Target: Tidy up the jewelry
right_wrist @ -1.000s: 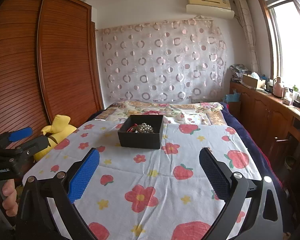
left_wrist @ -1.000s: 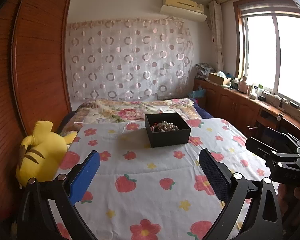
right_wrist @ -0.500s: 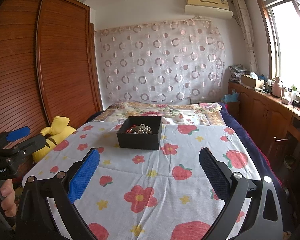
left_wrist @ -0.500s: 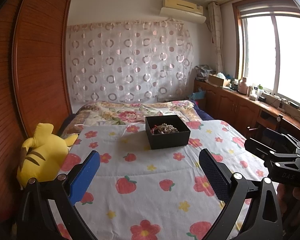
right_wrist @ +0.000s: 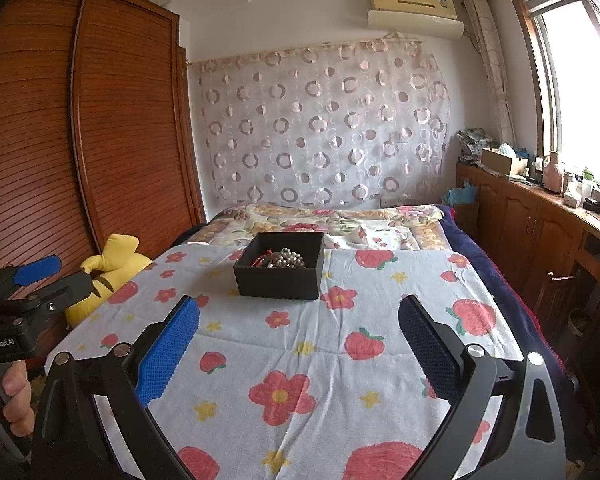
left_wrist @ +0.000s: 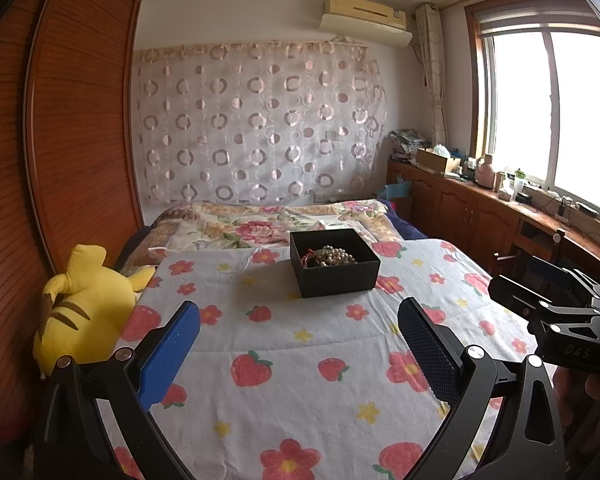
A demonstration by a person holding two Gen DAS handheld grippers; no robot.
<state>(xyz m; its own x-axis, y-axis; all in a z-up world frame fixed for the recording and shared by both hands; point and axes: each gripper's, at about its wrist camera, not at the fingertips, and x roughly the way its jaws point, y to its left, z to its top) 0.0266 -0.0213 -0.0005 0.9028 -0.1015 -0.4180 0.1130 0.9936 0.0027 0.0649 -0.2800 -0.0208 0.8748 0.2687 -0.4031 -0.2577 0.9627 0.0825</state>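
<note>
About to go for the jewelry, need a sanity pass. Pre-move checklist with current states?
1. Left gripper open and empty: ok.
2. Right gripper open and empty: ok.
3. Black box lidless, upright on the floral bedspread: ok.
4. Jewelry visible inside, a pearl strand and a red cord piece: ok.
5. Pieces untangled from each other: cannot tell.
6. Path from both grippers to the box free of objects: ok; the yellow plush toy sits off at the bed's left edge.

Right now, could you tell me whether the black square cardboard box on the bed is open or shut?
Open: the black square cardboard box has no lid on, and pearl beads show inside.
</note>
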